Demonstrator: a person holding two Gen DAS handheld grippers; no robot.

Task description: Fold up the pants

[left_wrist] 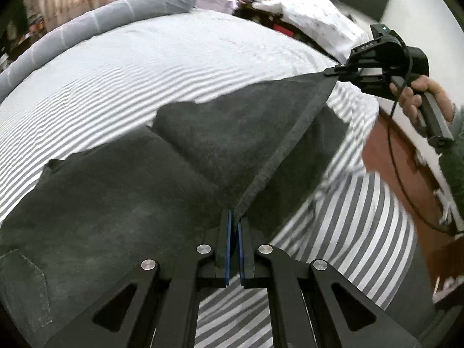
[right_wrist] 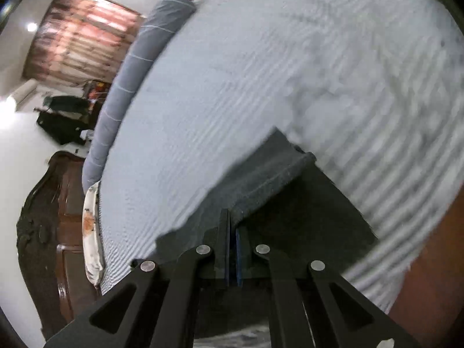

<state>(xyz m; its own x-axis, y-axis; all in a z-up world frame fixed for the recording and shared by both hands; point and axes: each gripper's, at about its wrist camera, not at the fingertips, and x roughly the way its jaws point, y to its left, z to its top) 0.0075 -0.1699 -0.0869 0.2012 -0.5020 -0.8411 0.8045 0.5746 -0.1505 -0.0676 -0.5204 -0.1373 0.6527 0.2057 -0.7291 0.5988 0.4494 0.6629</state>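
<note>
Keeping the pants (left_wrist: 121, 191) hem taut, left hand-held gripper (left_wrist: 234, 220) and right hand-held gripper (left_wrist: 333, 72) at 2 o'clock pinch it; lower evenly onto the bed (left_wrist: 145, 66).

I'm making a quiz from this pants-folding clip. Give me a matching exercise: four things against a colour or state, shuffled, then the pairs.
Things:
1. pants
2. bedsheet
3. bolster
4. left gripper

Descriptions:
A. white with grey stripes
B. shut on the waistband
C. dark grey, partly lifted
D. plain blue-grey roll at the bed's far edge

Pairs: 1-C, 2-A, 3-D, 4-B
</note>
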